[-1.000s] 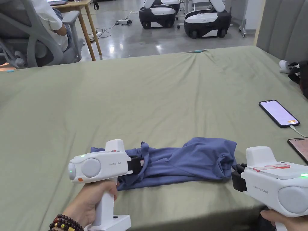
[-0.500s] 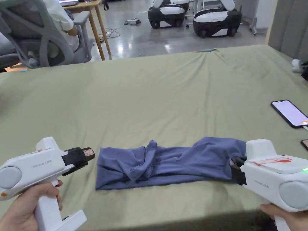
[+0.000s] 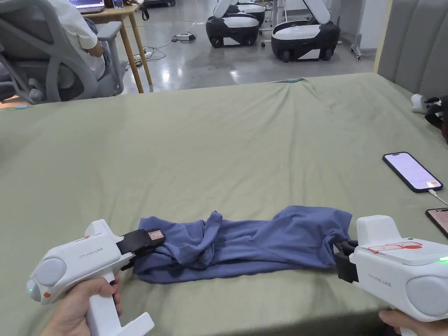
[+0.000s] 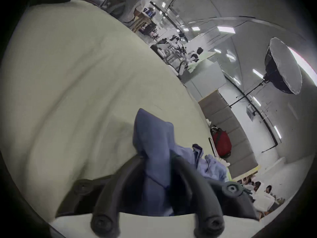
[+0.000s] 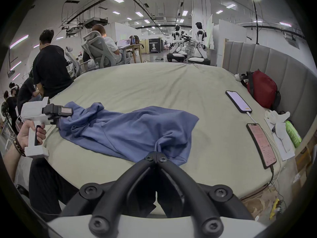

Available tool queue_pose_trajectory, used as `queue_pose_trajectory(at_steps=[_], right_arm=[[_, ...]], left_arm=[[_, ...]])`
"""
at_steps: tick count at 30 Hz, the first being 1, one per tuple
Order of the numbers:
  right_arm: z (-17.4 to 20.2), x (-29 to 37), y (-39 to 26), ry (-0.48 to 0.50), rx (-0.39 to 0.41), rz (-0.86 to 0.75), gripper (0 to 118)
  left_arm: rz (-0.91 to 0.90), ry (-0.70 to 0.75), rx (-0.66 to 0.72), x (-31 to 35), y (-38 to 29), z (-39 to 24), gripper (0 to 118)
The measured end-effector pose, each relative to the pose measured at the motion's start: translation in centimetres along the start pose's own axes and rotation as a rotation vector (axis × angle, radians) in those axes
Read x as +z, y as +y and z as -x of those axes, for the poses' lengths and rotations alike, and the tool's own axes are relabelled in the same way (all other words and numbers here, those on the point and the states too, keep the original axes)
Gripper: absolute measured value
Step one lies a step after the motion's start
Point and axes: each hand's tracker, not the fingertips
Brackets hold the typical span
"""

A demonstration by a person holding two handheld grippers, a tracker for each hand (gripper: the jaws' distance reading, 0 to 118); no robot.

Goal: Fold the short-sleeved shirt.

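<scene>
Now, head view first. The blue shirt lies as a long rumpled band on the olive sheet, near the bed's close edge, at about 6 o'clock in the picture. My left gripper comes in from 8 o'clock and sits at the shirt's left end, its black jaws on the cloth there. My right gripper comes in from 4 o'clock, its nose against the shirt's right end; the jaw tips are hidden by the fabric and the white housing. A lit phone lies on the sheet at 3 o'clock, well apart from the shirt.

Left gripper view. The two dark jaws stand somewhat apart, and a thick fold of the shirt rises between them, at 6 o'clock in the picture. The picture is blurred, and I cannot tell whether both jaws press the cloth or only flank it. The sheet stretches off toward 10 o'clock.

Right gripper view. My jaws meet at their tips, closed, and a bunched corner of the shirt is pinched between them at the middle of the picture, just below centre; the cloth puckers into gathers right at the tips. From there the shirt runs off toward 10 o'clock, where the left gripper sits at its far end, held by my left hand. Two phones lie at 3 o'clock: the lit phone farther off, a second phone nearer.
</scene>
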Motion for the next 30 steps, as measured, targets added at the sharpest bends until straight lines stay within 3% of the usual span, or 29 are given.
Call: queue_pose_trajectory(at_steps=[4, 7, 11, 13, 15, 21, 30], right_arm=[[-0.3, 0.0, 0.0, -0.007, -0.011, 0.001, 0], [-0.2, 0.2, 0.3, -0.006, -0.011, -0.007, 0], [0.1, 0.4, 0.4, 0.005, -0.01, -0.019, 0], [0.4, 0.2, 0.4, 0.014, -0.006, -0.019, 0], [0.6, 0.1, 0.4, 0.024, -0.004, -0.02, 0], [0.8, -0.1, 0.4, 0.033, 0.001, -0.015, 0], [-0.5, 0.6, 0.1, 0.008, -0.042, -0.018, 0]], left_arm=[[-0.017, 0.023, -0.094, 1.9, 0.6, -0.8, 17], [-0.032, 0.003, -0.055, 4.6, 1.8, 1.2, 16], [-0.116, 0.245, -0.09, 8.1, 3.0, 3.5, 16], [-0.103, 0.262, -0.085, 8.9, 3.4, 4.5, 16], [-0.099, 0.161, -0.025, 9.2, 3.4, 3.7, 16], [-0.103, -0.034, -0.085, 8.3, 3.3, -3.9, 16], [0.132, -0.121, -0.236, -4.1, -2.0, -13.6, 16]])
